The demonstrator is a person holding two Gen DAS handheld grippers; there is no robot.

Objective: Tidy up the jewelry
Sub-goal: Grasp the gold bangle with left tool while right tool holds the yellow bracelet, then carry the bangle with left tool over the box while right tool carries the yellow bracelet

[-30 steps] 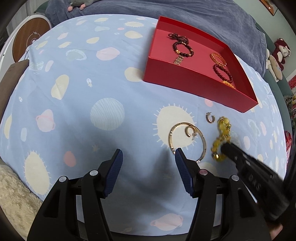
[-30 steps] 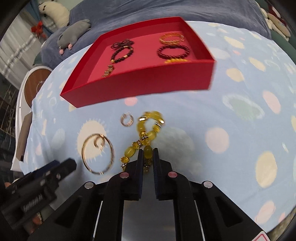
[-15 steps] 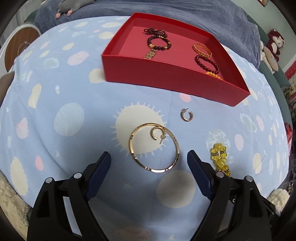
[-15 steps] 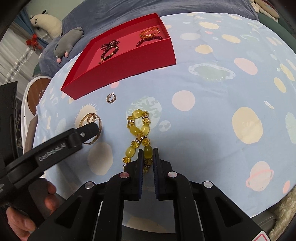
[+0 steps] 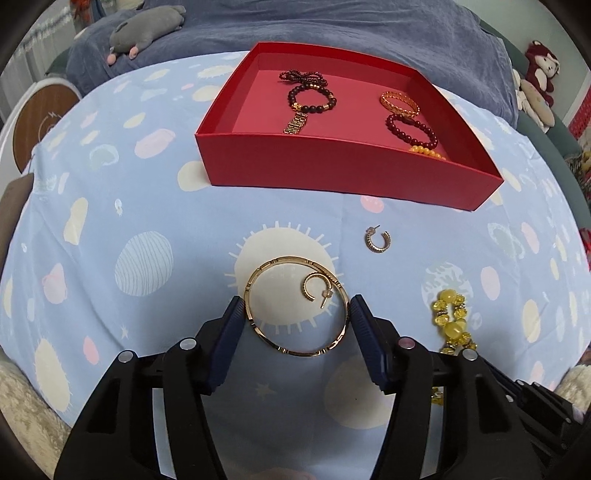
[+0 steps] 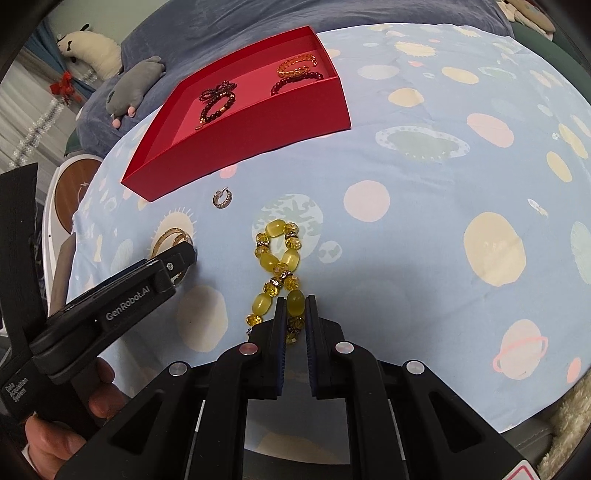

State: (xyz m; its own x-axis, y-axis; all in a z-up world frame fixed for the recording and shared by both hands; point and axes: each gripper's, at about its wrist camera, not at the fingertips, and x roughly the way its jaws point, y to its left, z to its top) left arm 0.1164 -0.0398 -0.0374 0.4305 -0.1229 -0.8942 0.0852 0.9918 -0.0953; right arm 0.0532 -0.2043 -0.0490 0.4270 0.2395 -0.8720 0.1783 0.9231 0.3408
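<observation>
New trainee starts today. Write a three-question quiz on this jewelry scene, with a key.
1. True or false: the left gripper is shut on the gold bangle.
2. What does the right gripper hold?
3. The small hoop earring lying alone is: A) in the red box B) on the blue sheet C) inside the bangle

Key: 1. False; its fingers straddle it, open. 2. The yellow bead bracelet. 3. B

Red tray (image 5: pixel 332 173), pinker floor. Light-blue bedsheet (image 5: pixel 147 206) with pastel planet/sun print. Gold bangle (image 5: pixel 258 325), yellow bead bracelet (image 6: pixel 277 258), dark maroon bead bracelets (image 5: pixel 410 129). Grey-blue blanket (image 5: pixel 369 26) far side.
</observation>
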